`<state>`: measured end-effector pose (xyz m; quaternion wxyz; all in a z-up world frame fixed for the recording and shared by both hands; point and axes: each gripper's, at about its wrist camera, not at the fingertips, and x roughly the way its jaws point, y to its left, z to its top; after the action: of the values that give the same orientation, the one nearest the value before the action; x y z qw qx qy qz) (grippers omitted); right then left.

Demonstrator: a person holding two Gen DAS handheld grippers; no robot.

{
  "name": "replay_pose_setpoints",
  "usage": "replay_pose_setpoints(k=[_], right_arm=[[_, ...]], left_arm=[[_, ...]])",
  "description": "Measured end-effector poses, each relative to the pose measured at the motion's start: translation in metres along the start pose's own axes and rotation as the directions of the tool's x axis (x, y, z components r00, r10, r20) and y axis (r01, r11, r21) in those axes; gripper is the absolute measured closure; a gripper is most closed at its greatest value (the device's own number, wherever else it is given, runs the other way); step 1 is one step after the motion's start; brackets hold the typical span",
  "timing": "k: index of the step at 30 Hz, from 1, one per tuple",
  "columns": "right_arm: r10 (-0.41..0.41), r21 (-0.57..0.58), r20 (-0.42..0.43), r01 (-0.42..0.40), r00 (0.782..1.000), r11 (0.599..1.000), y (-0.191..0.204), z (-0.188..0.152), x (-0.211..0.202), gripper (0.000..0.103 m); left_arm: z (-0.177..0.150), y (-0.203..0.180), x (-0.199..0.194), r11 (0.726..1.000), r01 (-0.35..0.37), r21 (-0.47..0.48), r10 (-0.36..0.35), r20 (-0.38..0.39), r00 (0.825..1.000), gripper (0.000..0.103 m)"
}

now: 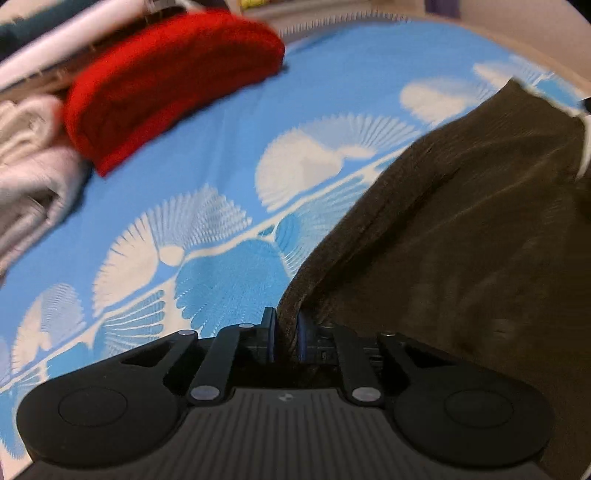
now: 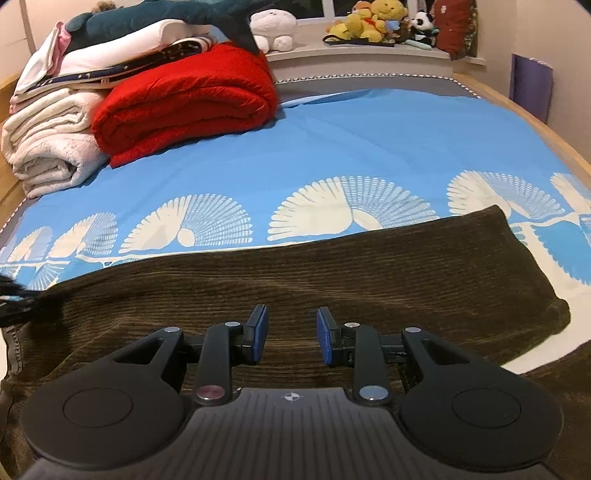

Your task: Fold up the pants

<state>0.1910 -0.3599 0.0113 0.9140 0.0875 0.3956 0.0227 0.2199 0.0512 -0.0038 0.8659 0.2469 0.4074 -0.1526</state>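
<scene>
Dark brown corduroy pants (image 2: 332,266) lie stretched across the near part of a blue bed sheet (image 2: 369,147) with white fan patterns. In the left wrist view the pants (image 1: 461,240) fill the right side, and their edge rises in a fold into my left gripper (image 1: 286,317), which is shut on the cloth. My right gripper (image 2: 291,325) hovers over the middle of the pants, its blue pads (image 2: 260,332) apart with only flat fabric showing below the gap. A dark blurred shape (image 2: 14,299) touches the pants at the left edge of the right wrist view.
A folded red blanket (image 2: 184,103) and rolled white blankets (image 2: 48,140) are stacked at the far left of the bed, with pillows and a dark plush shark (image 2: 166,14) on top. Plush toys (image 2: 369,22) line the windowsill. A wooden bed frame (image 2: 546,122) runs along the right.
</scene>
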Motion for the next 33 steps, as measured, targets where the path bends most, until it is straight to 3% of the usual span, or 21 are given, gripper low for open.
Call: replay_pose_setpoints(k=[5, 10, 12, 13, 15, 17, 18, 21, 23, 25, 28, 33], right_arm=[[-0.014, 0.070, 0.007, 0.013, 1.000, 0.997, -0.011, -0.004, -0.012, 0.073], [-0.001, 0.134, 0.027, -0.002, 1.000, 0.991, -0.016, -0.011, -0.030, 0.073], [-0.003, 0.150, 0.028, -0.001, 1.000, 0.989, -0.019, -0.015, -0.035, 0.073], [-0.003, 0.162, 0.026, -0.001, 1.000, 0.987, -0.021, -0.017, -0.038, 0.073], [-0.008, 0.188, 0.021, 0.004, 1.000, 0.982, -0.026, -0.021, -0.041, 0.073], [-0.011, 0.221, 0.015, 0.008, 1.000, 0.975, -0.033, -0.025, -0.044, 0.073], [-0.015, 0.233, 0.012, 0.011, 1.000, 0.972, -0.037, -0.027, -0.045, 0.073], [-0.029, 0.262, 0.016, 0.024, 0.999, 0.965, -0.048, -0.029, -0.046, 0.073], [-0.048, 0.278, 0.019, 0.040, 0.999, 0.960, -0.056, -0.030, -0.046, 0.073], [-0.061, 0.310, 0.023, 0.051, 0.998, 0.950, -0.065, -0.029, -0.043, 0.073], [-0.067, 0.359, 0.032, 0.051, 0.997, 0.932, -0.078, -0.027, -0.037, 0.073], [-0.040, 0.419, 0.049, 0.016, 0.998, 0.908, -0.093, -0.017, -0.012, 0.073]], left_arm=[[-0.033, -0.059, -0.089, 0.994, 0.076, 0.076, -0.079, 0.045, 0.996, 0.093], [-0.087, -0.115, -0.114, 0.983, 0.139, 0.123, -0.133, -0.051, 0.990, 0.093], [-0.105, -0.120, -0.109, 0.989, 0.141, 0.050, -0.136, -0.092, 0.986, 0.089], [-0.111, -0.114, -0.107, 0.987, 0.159, -0.034, -0.162, -0.112, 0.980, 0.088], [-0.116, -0.090, -0.111, 0.961, 0.185, -0.204, -0.209, -0.101, 0.973, 0.084], [-0.126, -0.048, -0.120, 0.875, 0.184, -0.448, -0.225, -0.038, 0.974, 0.044], [-0.133, -0.032, -0.122, 0.825, 0.184, -0.535, -0.229, -0.018, 0.973, 0.038], [-0.166, 0.014, -0.110, 0.609, 0.144, -0.780, -0.271, -0.034, 0.962, 0.034], [-0.184, 0.027, -0.096, 0.516, 0.043, -0.856, -0.277, -0.120, 0.953, 0.034], [-0.191, 0.033, -0.085, 0.480, -0.014, -0.877, -0.290, -0.173, 0.941, 0.034], [-0.195, 0.042, -0.075, 0.398, -0.027, -0.917, -0.309, -0.162, 0.937, 0.032], [-0.194, 0.051, -0.067, 0.357, -0.085, -0.930, -0.272, -0.191, 0.943, 0.032]])
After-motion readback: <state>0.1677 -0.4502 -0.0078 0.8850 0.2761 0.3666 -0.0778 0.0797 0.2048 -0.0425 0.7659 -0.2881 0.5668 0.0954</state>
